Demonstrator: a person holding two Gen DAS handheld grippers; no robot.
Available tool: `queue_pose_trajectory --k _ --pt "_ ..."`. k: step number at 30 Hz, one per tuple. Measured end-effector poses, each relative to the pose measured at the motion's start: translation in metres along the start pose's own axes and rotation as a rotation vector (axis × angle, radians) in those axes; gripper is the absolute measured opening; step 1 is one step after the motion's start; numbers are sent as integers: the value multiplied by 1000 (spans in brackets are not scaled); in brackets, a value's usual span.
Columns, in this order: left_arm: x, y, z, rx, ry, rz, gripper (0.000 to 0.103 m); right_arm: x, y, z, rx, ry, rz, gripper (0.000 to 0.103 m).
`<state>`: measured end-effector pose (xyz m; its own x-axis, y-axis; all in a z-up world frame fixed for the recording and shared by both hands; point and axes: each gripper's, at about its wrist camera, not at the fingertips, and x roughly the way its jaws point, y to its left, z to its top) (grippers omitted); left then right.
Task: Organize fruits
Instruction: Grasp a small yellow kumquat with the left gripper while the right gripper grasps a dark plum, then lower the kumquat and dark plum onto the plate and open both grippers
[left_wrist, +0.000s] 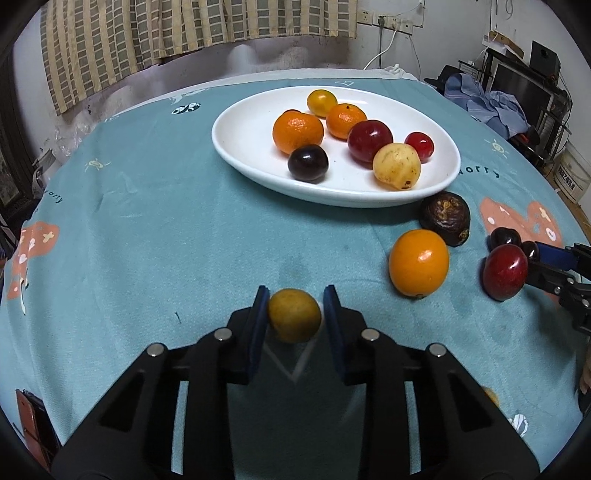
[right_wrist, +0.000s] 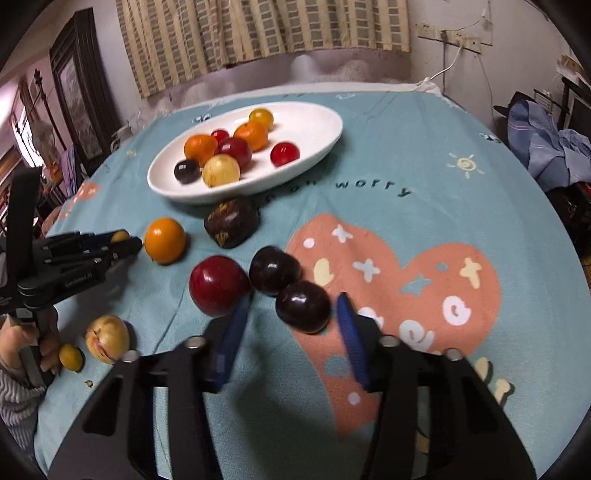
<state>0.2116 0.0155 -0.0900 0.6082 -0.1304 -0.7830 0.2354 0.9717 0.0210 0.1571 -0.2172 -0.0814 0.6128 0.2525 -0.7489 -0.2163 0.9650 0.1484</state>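
A small yellow fruit (left_wrist: 294, 315) sits pinched in the left gripper (left_wrist: 295, 314), just above the surface (left_wrist: 147, 240), short of the white plate (left_wrist: 251, 122). The right gripper (right_wrist: 293, 314) is spread around a dark plum (right_wrist: 303, 306). Round fruit could slip or roll across the teal cloth. Curtains (left_wrist: 147, 29) hang behind.

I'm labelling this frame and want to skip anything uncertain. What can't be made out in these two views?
- Left gripper: whether both jaws touch the small yellow fruit is unclear; motion blur, left wrist view.
- Small red fruit on the white plate: mostly hidden behind the mandarin, both views.
- Small orange fruit: partly hidden by the left hand, right wrist view.
- Dark fruit: its contact with the right gripper is blurred.
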Motion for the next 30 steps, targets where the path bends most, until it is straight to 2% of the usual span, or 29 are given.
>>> queue_pose_trajectory --k 3,5,7,13,17,21,23,27,30 --pt "-2 2 -1 -14 2 -13 31 -1 -4 1 12 -9 3 34" --pt "-3 3 -2 -24 1 -20 29 -2 -7 2 28 -17 17 32" --pt "-4 6 -2 -43 1 -39 28 -2 -8 4 35 -14 16 31" --pt "-8 4 -4 -43 -7 -23 28 -1 -10 4 48 -9 23 31" --pt "-23 7 -3 -60 -66 -30 28 -14 -12 8 62 -66 33 31" --pt "-28 5 6 -62 -77 -61 28 -22 -8 13 59 -90 68 31" --pt "-34 5 21 -68 -103 -66 28 -26 -3 24 51 -102 88 31" --pt "-39 1 61 -63 -154 -58 28 -34 8 68 32 -144 103 31" --pt "-27 -2 84 -75 -159 -42 28 -14 16 103 34 -148 105 31"
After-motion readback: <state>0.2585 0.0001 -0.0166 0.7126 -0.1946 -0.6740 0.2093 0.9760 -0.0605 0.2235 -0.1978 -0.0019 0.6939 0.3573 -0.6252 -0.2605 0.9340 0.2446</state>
